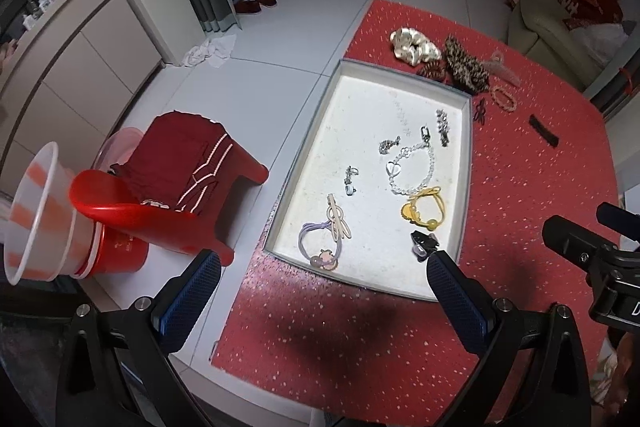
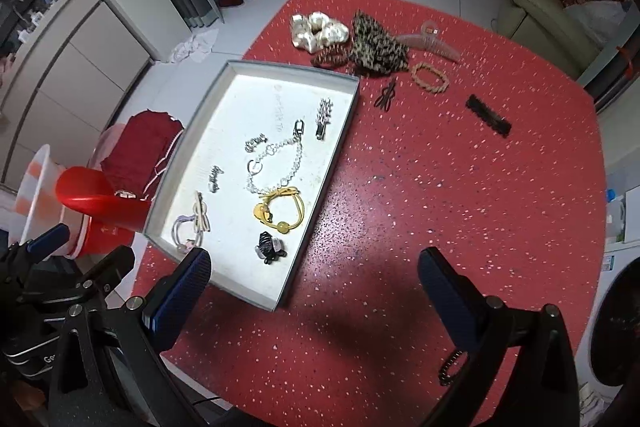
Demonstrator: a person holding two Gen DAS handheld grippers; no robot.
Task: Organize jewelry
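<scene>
A shallow grey-rimmed tray [image 2: 349,95] with a white floor lies on the red speckled surface [image 2: 460,195], its long axis running from the near edge away toward the far side, slightly slanted. Inside it lie a silver chain bracelet [image 2: 280,163], a yellow hair tie [image 2: 280,209] just touching the chain's near end, a black claw clip [image 2: 270,247] near the tray's near edge, a lilac hair tie [image 1: 320,243] with a cream bow clip [image 1: 339,223] lying across it, and a rhinestone clip [image 2: 323,117] whose long axis points along the tray's length.

Beyond the tray, on the surface, sit a cream scrunchie [image 2: 318,29], a leopard scrunchie [image 2: 376,45], a translucent claw clip [image 2: 432,41], a beaded bracelet [image 2: 430,77] and a black bar clip [image 2: 488,115], the bar lying diagonally, well apart from the tray.

The left tongs [image 1: 320,291] hang released above the tray's near edge, gripping nothing. The right tongs [image 2: 314,289] are spread wide over the surface beside the tray's near corner, also bare. A dark bead bracelet [image 2: 450,367] dangles under the right finger's arm.
</scene>
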